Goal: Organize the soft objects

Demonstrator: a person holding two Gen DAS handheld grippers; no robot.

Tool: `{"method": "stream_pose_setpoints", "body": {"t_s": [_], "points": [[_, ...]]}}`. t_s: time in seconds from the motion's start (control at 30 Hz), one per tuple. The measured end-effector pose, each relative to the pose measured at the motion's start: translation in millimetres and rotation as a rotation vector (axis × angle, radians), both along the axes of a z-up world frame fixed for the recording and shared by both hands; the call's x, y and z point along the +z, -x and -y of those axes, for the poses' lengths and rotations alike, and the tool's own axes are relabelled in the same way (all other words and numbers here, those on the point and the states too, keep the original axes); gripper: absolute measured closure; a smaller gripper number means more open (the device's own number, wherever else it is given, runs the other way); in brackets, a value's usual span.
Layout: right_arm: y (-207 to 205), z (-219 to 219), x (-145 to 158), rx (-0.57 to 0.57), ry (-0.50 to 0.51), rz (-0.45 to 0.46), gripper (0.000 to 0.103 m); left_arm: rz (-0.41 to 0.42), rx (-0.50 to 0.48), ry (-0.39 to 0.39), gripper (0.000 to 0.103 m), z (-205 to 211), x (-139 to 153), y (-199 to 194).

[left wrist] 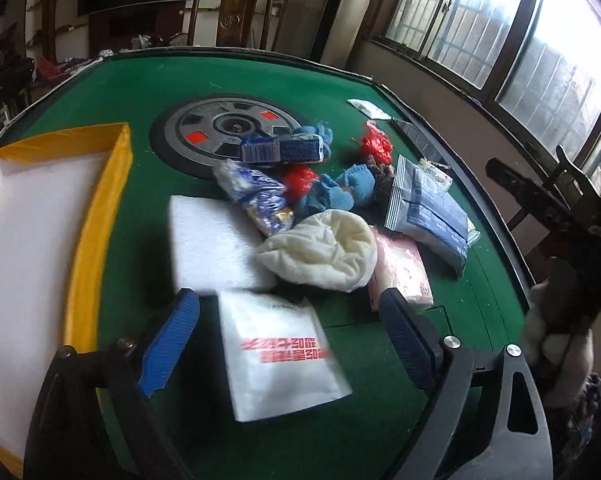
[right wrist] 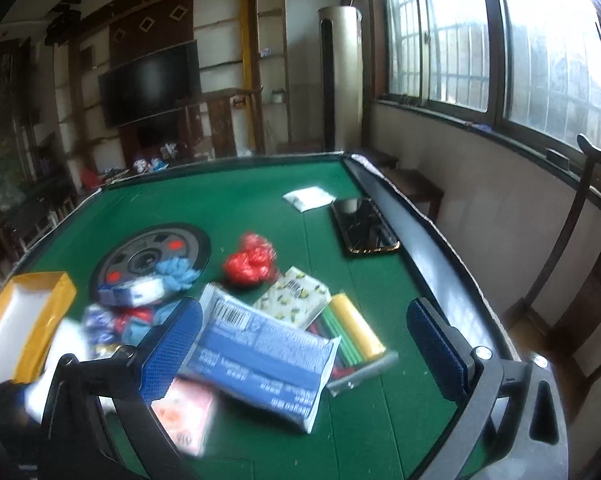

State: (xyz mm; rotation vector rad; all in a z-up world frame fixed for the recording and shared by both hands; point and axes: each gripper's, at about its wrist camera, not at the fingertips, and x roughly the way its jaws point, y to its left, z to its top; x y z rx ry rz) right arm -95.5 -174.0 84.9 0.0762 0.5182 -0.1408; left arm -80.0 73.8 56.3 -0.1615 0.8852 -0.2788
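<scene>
Soft objects sit heaped mid-table on the green felt (left wrist: 148, 200): a puffy cream cloth bundle (left wrist: 320, 252), blue knitted pieces (left wrist: 336, 192), crinkly red plastic (right wrist: 250, 264). Only the left wrist view shows the flat white pouch with red lettering (left wrist: 280, 356) between the left gripper (left wrist: 288, 344) blades, untouched. Only the right wrist view catches a glossy black phone (right wrist: 364, 228); right gripper (right wrist: 304, 348) spread wide above the blue-and-white packet (right wrist: 260, 356), empty. Yellow-rimmed box (left wrist: 100, 208) at left.
</scene>
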Motion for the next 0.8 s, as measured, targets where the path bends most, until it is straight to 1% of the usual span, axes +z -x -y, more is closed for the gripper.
{"method": "stream_pose_setpoints", "body": {"t_s": [0.07,0.13,0.2,0.23,0.3,0.37,0.43,0.53,0.6,0.7,0.73,0.8], "points": [[-4,2,-9,-0.028,-0.007,0.024,0.002,0.018,0.009,0.004,0.010,-21,7,10],[-4,6,-18,-0.055,-0.024,0.038,0.002,0.029,0.027,-0.034,0.010,-34,10,14],[-1,11,-25,-0.073,-0.036,0.044,0.002,0.023,0.026,-0.053,0.010,-37,8,14],[-2,13,-27,-0.078,-0.039,0.025,0.002,0.010,0.019,-0.052,0.010,-34,6,13],[3,18,-24,-0.076,-0.059,0.042,0.002,-0.016,-0.007,-0.041,0.010,-30,-1,15],[7,21,-22,-0.084,-0.056,0.050,0.002,-0.033,-0.030,-0.038,0.010,-18,-8,17],[6,21,-25,-0.075,-0.055,0.029,0.002,-0.057,-0.051,-0.046,0.010,-5,-16,16],[5,20,-27,-0.057,-0.062,0.006,0.002,-0.078,-0.055,-0.056,0.010,4,-23,12],[6,19,-28,-0.050,-0.063,-0.001,0.002,-0.070,-0.032,-0.053,0.010,3,-22,4],[6,18,-30,-0.045,-0.062,-0.011,0.002,-0.051,0.031,-0.043,0.010,-4,-22,-16],[6,18,-30,-0.044,-0.063,-0.013,0.002,-0.054,0.044,-0.038,0.010,-6,-25,-23],[6,18,-30,-0.043,-0.065,-0.015,0.002,-0.073,0.072,-0.060,0.010,-9,-31,-37]]}}
